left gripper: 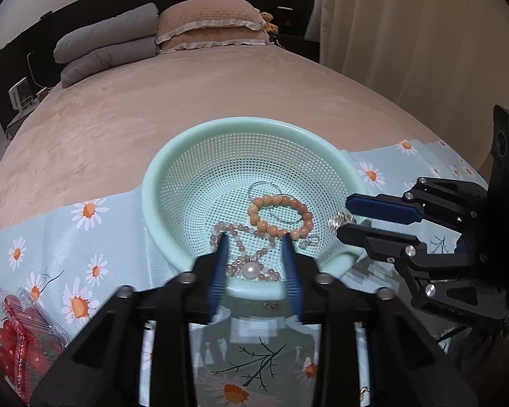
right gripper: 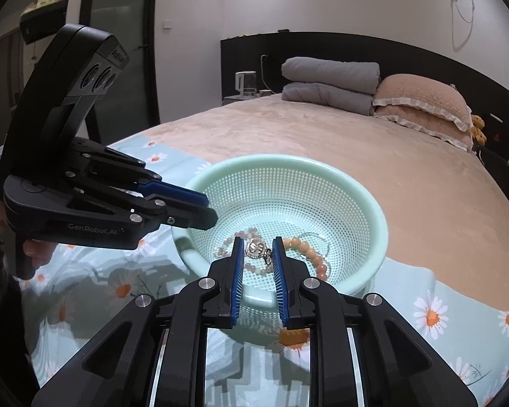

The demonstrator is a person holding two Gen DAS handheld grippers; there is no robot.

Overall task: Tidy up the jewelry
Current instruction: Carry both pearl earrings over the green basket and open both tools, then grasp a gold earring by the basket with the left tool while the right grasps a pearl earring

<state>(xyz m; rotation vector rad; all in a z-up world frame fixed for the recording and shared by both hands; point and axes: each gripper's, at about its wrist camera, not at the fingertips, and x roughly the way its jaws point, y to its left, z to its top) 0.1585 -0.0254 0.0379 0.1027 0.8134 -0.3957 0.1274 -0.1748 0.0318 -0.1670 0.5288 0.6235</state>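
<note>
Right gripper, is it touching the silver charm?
Touching. The left wrist view shows the silver charm pinched between the right gripper's fingertips, above the basket rim.

A mint-green mesh basket (left gripper: 173, 169) sits on a pale blue cloth (left gripper: 95, 234) printed with white-and-orange daisies, holding a peach bead bracelet (left gripper: 278, 215) and pinkish bead strand (left gripper: 236, 234), by black claws with blue pads (left gripper: 220, 271), on a tan bed (left gripper: 152, 108).

A mesh basket (left gripper: 254, 129) sits on a floral cloth (left gripper: 85, 237) at the near end of a bed (left gripper: 186, 95). In it lie an orange bead bracelet (left gripper: 278, 217) and, nearer the front rim, a pearl bead necklace (left gripper: 251, 264). A clear box of red beads (left gripper: 20, 339) lies left of the basket. Pillows (left gripper: 210, 23) and folded blankets (left gripper: 108, 44) lie at the far end.
</note>
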